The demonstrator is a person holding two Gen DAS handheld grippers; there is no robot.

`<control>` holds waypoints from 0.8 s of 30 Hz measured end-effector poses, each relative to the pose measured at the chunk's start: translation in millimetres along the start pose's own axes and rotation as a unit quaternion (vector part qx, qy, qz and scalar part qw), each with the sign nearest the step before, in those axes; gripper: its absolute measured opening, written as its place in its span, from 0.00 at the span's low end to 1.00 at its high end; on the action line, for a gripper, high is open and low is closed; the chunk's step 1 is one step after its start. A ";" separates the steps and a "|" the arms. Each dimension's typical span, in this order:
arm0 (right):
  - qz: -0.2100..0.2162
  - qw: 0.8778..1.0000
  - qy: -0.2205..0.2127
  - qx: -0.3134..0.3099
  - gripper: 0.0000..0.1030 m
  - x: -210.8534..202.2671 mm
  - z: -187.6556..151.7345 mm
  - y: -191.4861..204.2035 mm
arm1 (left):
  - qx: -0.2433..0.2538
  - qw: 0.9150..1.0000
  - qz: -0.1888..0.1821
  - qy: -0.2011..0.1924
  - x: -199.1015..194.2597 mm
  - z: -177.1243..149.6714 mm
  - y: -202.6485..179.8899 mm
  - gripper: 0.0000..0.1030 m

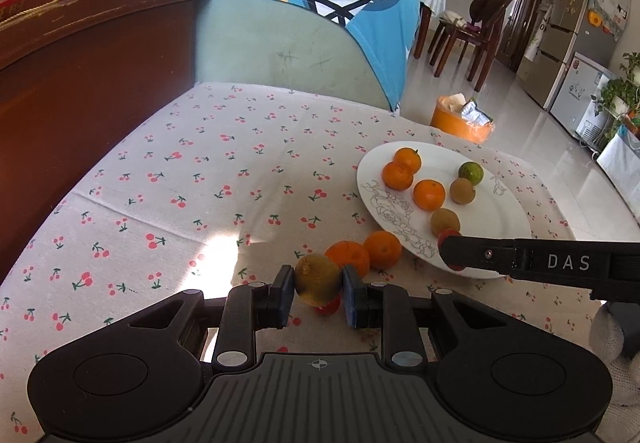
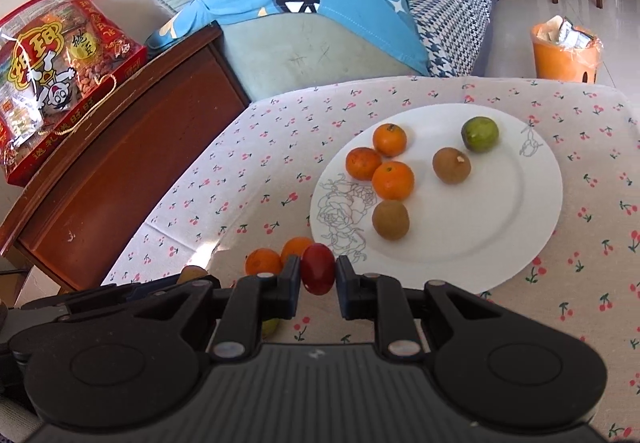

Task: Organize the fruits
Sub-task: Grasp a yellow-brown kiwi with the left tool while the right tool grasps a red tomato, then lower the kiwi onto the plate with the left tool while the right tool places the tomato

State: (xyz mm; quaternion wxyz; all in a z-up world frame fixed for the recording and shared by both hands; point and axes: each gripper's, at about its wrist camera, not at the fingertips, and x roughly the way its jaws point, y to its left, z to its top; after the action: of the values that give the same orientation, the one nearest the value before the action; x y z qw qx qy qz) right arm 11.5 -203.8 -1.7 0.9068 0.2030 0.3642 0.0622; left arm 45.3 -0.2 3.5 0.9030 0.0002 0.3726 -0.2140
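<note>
Fruit in both claws: my left gripper [image 1: 318, 293] clamps a brownish-green fruit [image 1: 318, 279], my right gripper [image 2: 318, 277] a small red fruit [image 2: 318, 269], at the near-left rim of the white plate [image 2: 500, 235]. Sorting midway; next, I judge, each goes beside its own kind.

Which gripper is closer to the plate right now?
Right. The right gripper, holding a red fruit, sits at the plate's near rim. The left gripper, holding a kiwi, sits farther back, behind two oranges on the cloth.
</note>
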 end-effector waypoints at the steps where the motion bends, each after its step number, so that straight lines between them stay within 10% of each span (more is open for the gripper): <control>1: -0.002 1.000 -0.005 0.005 0.18 -2.6 2.8 -3.2 | 0.003 1.000 -0.003 -0.002 -0.7 1.4 -2.9 0.22; 24: -0.068 0.996 0.021 0.054 0.19 -10.2 48.8 -81.1 | 0.071 0.993 -0.098 0.006 40.9 16.6 -92.3 0.22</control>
State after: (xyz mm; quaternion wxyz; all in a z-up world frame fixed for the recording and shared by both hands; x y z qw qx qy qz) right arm 34.7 -296.0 3.1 0.8891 0.2249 0.3984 -0.0146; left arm 46.6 -102.5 2.7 0.8734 0.0291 0.3599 -0.3270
